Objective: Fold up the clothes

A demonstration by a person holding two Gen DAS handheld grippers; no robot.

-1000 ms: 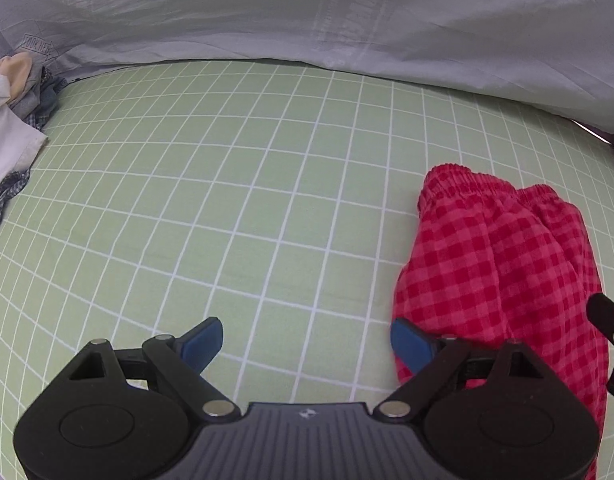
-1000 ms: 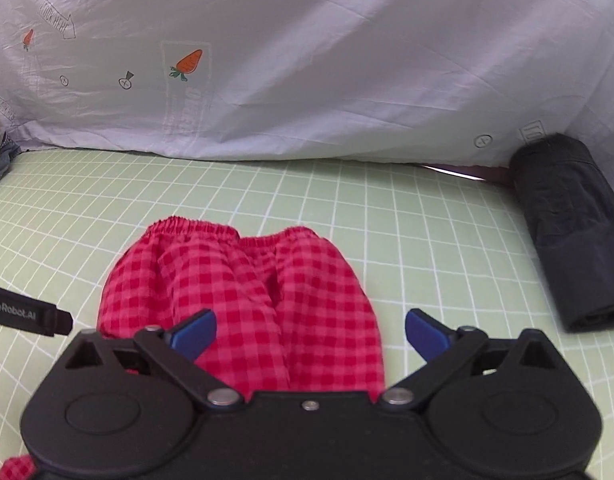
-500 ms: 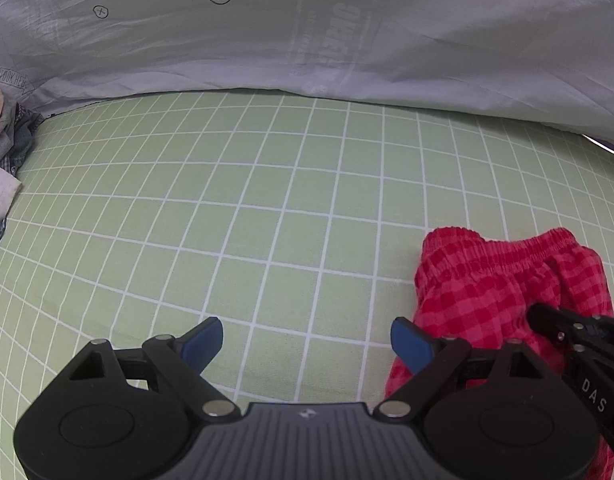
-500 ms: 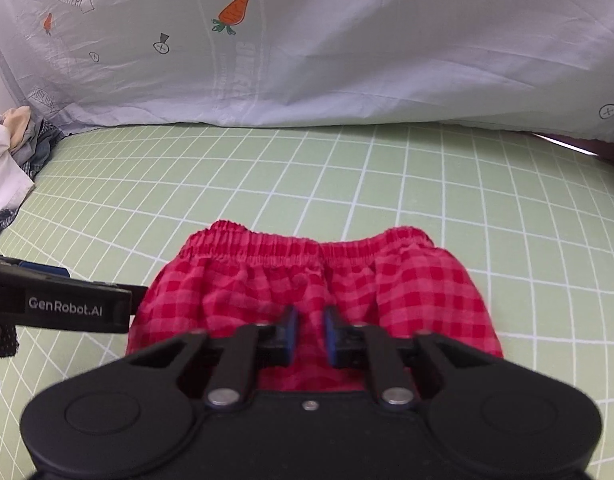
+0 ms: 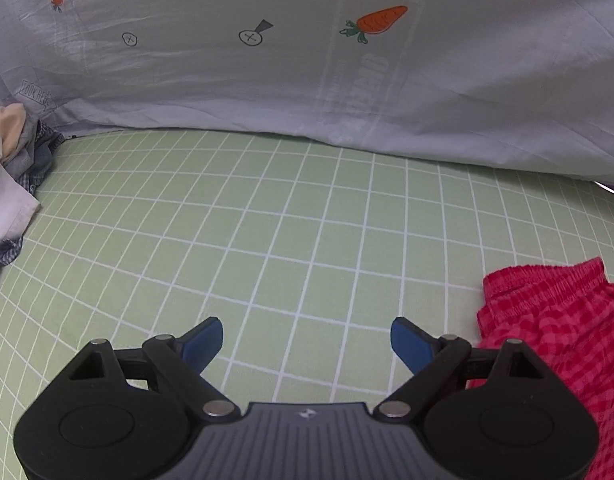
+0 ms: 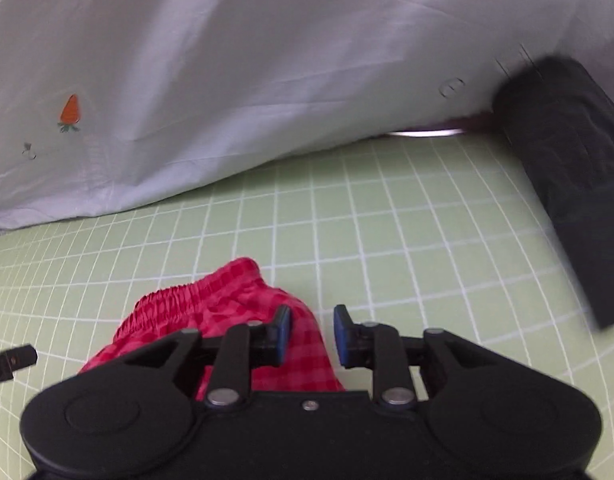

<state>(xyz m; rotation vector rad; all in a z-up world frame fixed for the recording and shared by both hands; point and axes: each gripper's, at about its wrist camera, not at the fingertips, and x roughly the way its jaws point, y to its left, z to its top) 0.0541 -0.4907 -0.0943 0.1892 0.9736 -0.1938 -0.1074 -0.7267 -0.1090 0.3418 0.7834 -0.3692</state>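
Observation:
The red checked shorts (image 6: 227,312) lie on the green grid mat (image 6: 407,248) with the elastic waistband slanting up to the right. My right gripper (image 6: 311,330) hovers over their right edge. It is open by a narrow gap; red cloth shows beside the left finger and green mat beside the right one. In the left wrist view the shorts (image 5: 555,320) sit at the right edge. My left gripper (image 5: 307,340) is wide open over bare mat (image 5: 291,232), left of the shorts and holding nothing.
A folded black garment (image 6: 567,184) lies at the far right of the mat. A heap of light and blue checked clothes (image 5: 11,184) sits at the left edge. A pale sheet with carrot prints (image 5: 307,60) hangs along the back. A black bar of the left tool (image 6: 7,362) shows at the right view's left edge.
Half a second ago the right jaws were closed over the middle of the shorts; now they have parted slightly and the view has swung right. The left gripper stayed open and drew away leftward.

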